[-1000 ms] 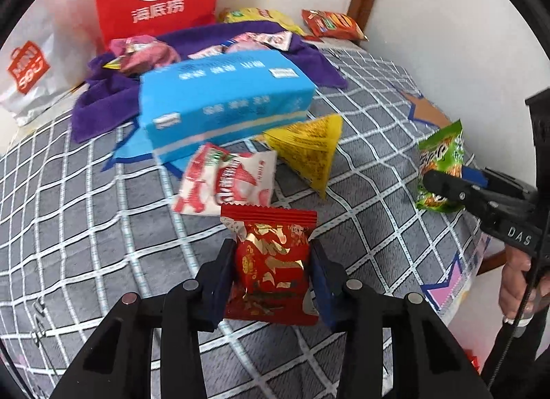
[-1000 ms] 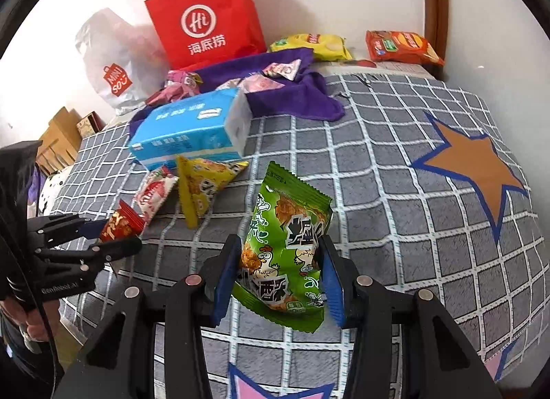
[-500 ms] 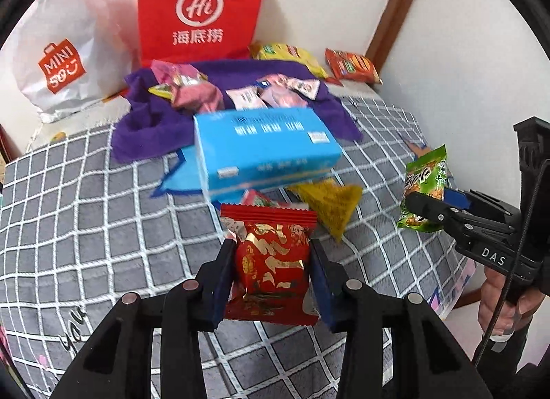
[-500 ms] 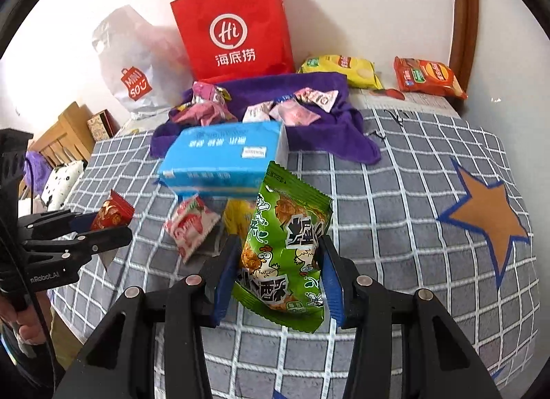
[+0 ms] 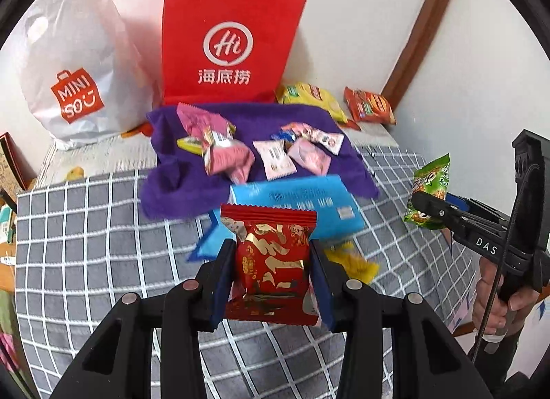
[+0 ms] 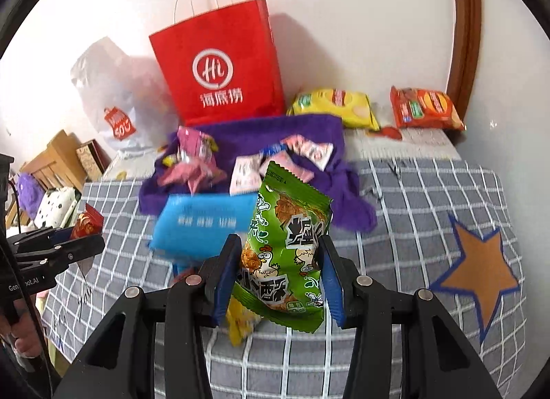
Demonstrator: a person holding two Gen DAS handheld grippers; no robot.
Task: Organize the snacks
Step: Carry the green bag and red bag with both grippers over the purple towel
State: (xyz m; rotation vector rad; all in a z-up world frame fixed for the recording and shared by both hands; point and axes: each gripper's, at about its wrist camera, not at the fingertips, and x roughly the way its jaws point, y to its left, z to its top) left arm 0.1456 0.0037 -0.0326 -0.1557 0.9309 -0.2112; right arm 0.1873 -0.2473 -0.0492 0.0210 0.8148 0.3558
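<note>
My left gripper [image 5: 271, 278] is shut on a red and gold snack packet [image 5: 271, 261], held above the grey checked bedspread [image 5: 103, 244]. My right gripper [image 6: 278, 278] is shut on a green chicken-print snack packet [image 6: 285, 251]. In the left wrist view the right gripper [image 5: 426, 208] shows at the right edge with the green packet [image 5: 429, 189]. In the right wrist view the left gripper [image 6: 86, 244] shows at the left edge with the red packet [image 6: 86, 225]. Several pink and white snack packets [image 5: 223, 148] lie on a purple towel [image 5: 172, 172] farther back.
A blue tissue pack [image 5: 309, 206] lies just past the held packets, a yellow triangular packet [image 5: 350, 261] beside it. Against the wall stand a red paper bag [image 5: 227, 45] and a white plastic bag [image 5: 72, 65]. A yellow packet [image 6: 337, 107] and an orange one [image 6: 422, 107] lie at the back right.
Both grippers have risen and moved toward the purple towel with their packets still held. The towel, bags and back wall now fill more of each view.
</note>
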